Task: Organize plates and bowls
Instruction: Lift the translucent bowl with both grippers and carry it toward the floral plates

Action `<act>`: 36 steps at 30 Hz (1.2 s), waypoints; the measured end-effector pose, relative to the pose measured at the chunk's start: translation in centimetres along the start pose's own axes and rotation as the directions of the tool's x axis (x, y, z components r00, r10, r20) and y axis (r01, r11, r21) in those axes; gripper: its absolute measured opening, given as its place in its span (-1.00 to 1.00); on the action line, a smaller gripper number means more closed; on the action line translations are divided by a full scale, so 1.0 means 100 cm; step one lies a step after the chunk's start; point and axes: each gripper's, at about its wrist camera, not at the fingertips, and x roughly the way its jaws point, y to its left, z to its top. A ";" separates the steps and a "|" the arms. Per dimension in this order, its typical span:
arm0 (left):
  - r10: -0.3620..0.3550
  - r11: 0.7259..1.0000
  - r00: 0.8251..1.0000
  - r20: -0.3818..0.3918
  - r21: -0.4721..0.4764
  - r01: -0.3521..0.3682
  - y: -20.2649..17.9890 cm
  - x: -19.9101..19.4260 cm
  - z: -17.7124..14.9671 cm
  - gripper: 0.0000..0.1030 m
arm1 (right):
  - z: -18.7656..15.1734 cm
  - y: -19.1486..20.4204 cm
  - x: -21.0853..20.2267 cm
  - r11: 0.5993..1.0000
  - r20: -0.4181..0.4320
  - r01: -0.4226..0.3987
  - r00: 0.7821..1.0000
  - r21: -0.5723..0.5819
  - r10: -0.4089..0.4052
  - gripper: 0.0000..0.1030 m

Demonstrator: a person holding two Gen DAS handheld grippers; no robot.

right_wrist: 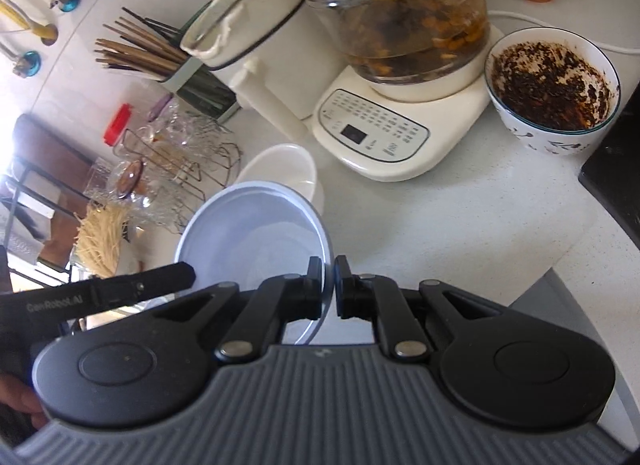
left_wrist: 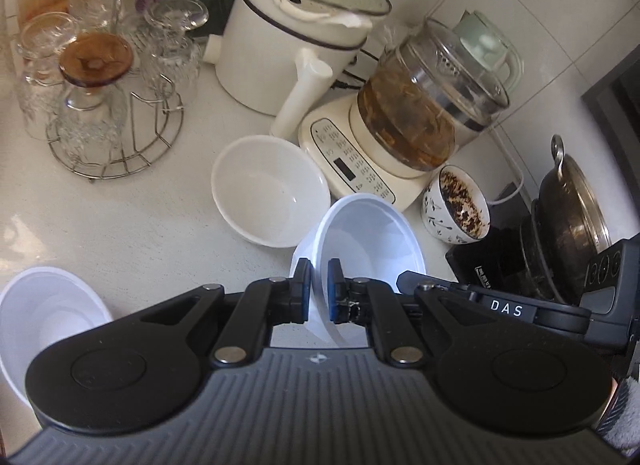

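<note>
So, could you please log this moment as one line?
left gripper: shut on held white bowl rim | right gripper: shut on same bowl | empty white bowl: on counter

- Your left gripper (left_wrist: 319,291) has black linkage arms, silver pivot screws, blue finger pads and a ribbed grey housing.
- Your right gripper (right_wrist: 328,287) matches it with black pads; its side reads "DAS".
</note>
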 end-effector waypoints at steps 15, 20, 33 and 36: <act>0.039 0.997 0.995 0.088 -0.065 -0.033 0.032 -0.061 -0.004 -0.81 | -0.007 0.060 -0.008 0.997 0.010 -0.045 0.999 -0.063 0.046 -0.83; 0.037 0.997 0.994 0.103 -0.074 -0.029 0.049 -0.077 -0.003 -0.81 | -0.015 0.078 -0.003 0.997 0.002 -0.040 0.999 -0.065 0.041 -0.82; 0.056 0.990 0.991 0.120 -0.139 -0.039 0.106 -0.112 -0.009 -0.79 | -0.033 0.138 0.022 0.993 -0.009 0.004 1.000 -0.121 -0.005 -0.81; 0.062 0.986 0.990 0.126 -0.159 -0.042 0.122 -0.119 -0.011 -0.79 | -0.039 0.151 0.028 0.992 -0.015 -0.009 1.000 -0.129 0.007 -0.81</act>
